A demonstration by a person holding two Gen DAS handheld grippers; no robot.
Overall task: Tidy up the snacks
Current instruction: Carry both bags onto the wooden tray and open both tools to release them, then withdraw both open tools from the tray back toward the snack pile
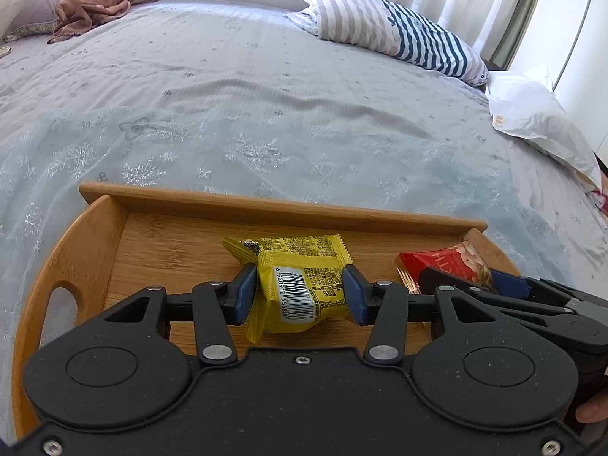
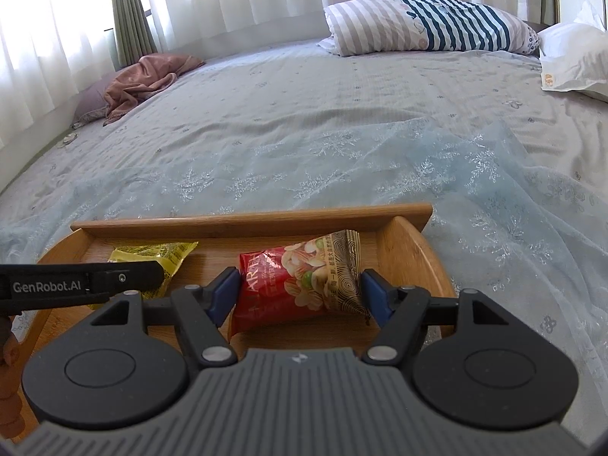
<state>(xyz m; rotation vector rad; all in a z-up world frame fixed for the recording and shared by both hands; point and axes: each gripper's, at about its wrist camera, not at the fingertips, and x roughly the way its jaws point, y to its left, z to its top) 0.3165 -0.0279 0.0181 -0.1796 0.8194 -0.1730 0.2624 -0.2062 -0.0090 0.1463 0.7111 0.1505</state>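
Left tongs (image 1: 300,294) were pinching a yellow snack packet (image 1: 300,285) over the wooden tray (image 1: 266,209) on the bed (image 1: 266,95). Right tongs (image 2: 300,294) sat around a red nut packet (image 2: 300,285) in the same tray, pads right at its ends, looked like a grip.

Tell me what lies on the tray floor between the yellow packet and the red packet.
Nothing: bare bamboo. In the right wrist view, the tray floor shows uncovered between the yellow packet and the red packet; the left wrist view shows the same gap.
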